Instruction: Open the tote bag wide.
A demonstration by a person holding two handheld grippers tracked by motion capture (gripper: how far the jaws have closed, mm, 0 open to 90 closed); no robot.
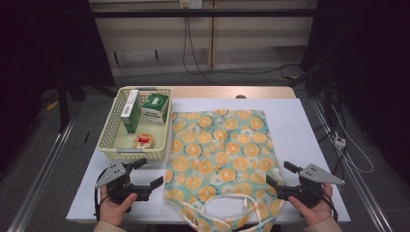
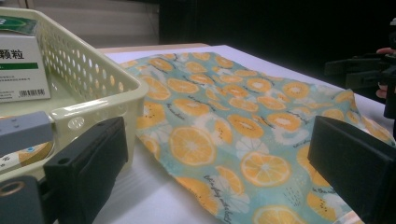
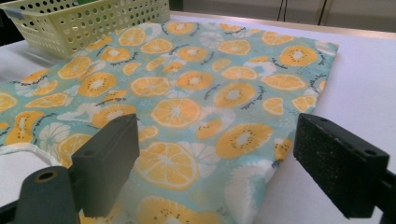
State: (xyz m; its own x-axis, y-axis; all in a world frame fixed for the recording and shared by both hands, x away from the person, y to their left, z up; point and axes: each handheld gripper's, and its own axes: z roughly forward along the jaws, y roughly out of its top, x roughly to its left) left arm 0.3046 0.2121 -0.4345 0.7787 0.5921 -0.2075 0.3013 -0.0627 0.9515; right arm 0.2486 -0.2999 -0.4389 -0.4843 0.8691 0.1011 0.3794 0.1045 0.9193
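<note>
Orange-print bag (image 1: pixel 220 154): flat on surface, right of basket (image 1: pixel 110 140), long axis running away from person. Left tool (image 1: pixel 147 175) and right tool (image 1: pixel 275 175), both released, flank its near handle end.

We see a tote bag (image 1: pixel 220 159) with orange-slice print on teal, lying flat on the white table, pale handles at the near edge, just beside the basket.

Left gripper (image 1: pixel 151 173) agape, right gripper (image 1: pixel 279 175) likewise (hand-held)
</note>
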